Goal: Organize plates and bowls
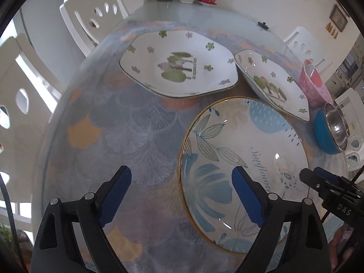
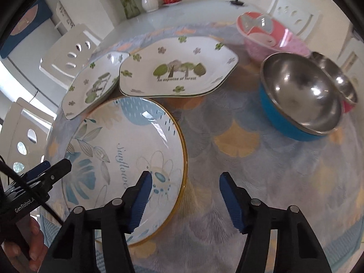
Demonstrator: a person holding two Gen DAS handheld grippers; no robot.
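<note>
Blue-padded left gripper: my jaws stand wide apart with nothing between them; I hover over the patterned cloth on the worktop, near its front edge.
Sunflower plate: round, gold-rimmed, lying flat; my left gripper's right finger sits over its left part, but I cannot tell if it touches.
Right gripper: my jaws are apart and empty; the left finger is above the sunflower plate's right rim, the right finger over bare cloth.
Forest plates: one lies beyond the sunflower plate, another to its left, their edges overlapping.
Bowls: blue steel bowl ahead-right of my right gripper, well apart; pink bowl behind it; a smaller steel bowl further right.
</note>
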